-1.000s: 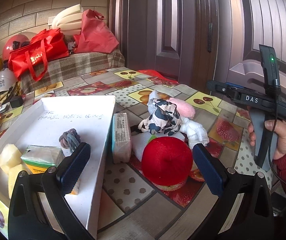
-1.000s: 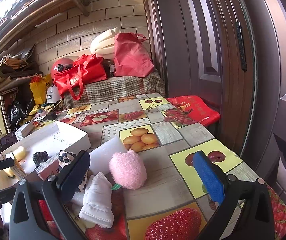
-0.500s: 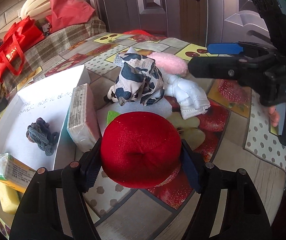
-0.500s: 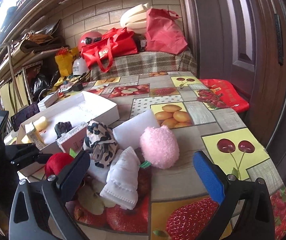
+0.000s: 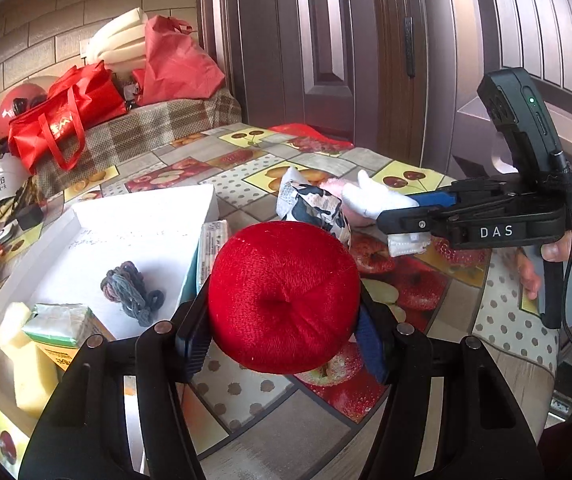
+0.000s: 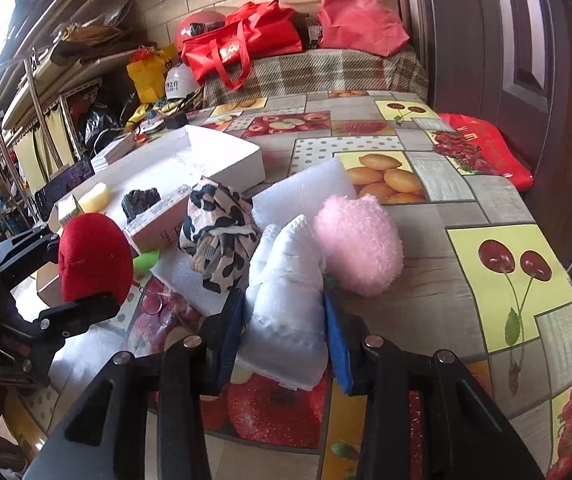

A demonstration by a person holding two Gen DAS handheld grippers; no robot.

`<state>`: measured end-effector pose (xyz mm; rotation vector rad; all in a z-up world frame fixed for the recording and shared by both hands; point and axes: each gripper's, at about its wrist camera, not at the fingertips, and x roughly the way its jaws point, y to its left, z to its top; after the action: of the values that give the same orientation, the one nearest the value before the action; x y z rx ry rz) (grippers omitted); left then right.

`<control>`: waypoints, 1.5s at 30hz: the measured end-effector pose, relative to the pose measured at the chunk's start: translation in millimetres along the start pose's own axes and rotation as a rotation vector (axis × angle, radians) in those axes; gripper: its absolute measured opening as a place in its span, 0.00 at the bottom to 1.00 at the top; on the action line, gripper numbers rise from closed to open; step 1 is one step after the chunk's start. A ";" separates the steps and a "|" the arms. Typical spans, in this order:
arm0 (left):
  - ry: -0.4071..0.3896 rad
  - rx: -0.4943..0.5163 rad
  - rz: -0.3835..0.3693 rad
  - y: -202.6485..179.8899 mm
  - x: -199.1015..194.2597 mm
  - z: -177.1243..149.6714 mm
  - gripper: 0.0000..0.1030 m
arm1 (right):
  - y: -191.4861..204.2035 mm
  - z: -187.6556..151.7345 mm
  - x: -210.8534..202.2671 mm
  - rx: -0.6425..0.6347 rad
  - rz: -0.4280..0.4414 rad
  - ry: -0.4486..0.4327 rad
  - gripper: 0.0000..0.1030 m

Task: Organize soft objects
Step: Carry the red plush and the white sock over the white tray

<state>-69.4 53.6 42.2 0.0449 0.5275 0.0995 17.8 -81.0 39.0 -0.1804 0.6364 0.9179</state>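
Observation:
A red plush apple fills my left gripper; both pads press its sides and the jaws are still closing. It also shows at the left of the right wrist view as the red plush apple. My right gripper is closing on a folded white cloth that lies on the table, one blue pad against each side. Touching that cloth are a pink fluffy toy and a cow-print fabric bundle on a white foam sheet.
A white open box at the left holds a dark knit bundle, a yellow sponge and a green pack. A tissue pack leans on its wall. Red bags sit behind. The table edge runs near the door.
My left gripper moved onto the red apple and closed on it. My right gripper tipped down over the white cloth and closed from wide open onto it.

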 end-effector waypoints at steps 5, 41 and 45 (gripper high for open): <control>-0.082 -0.028 0.036 6.0 -16.5 -0.4 0.60 | -5.0 -1.0 -35.2 0.052 -0.017 -0.220 0.38; -0.169 -0.137 0.195 51.3 -51.1 -17.2 0.60 | 72.6 0.8 -30.6 -0.108 0.031 -0.368 0.38; -0.152 -0.167 0.240 73.3 -57.8 -25.8 0.60 | 77.8 1.6 -27.4 -0.123 0.046 -0.357 0.38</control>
<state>-138.2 120.8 53.9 -0.0473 0.3592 0.3712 -54.7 -51.8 65.5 -0.1081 0.2543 1.0044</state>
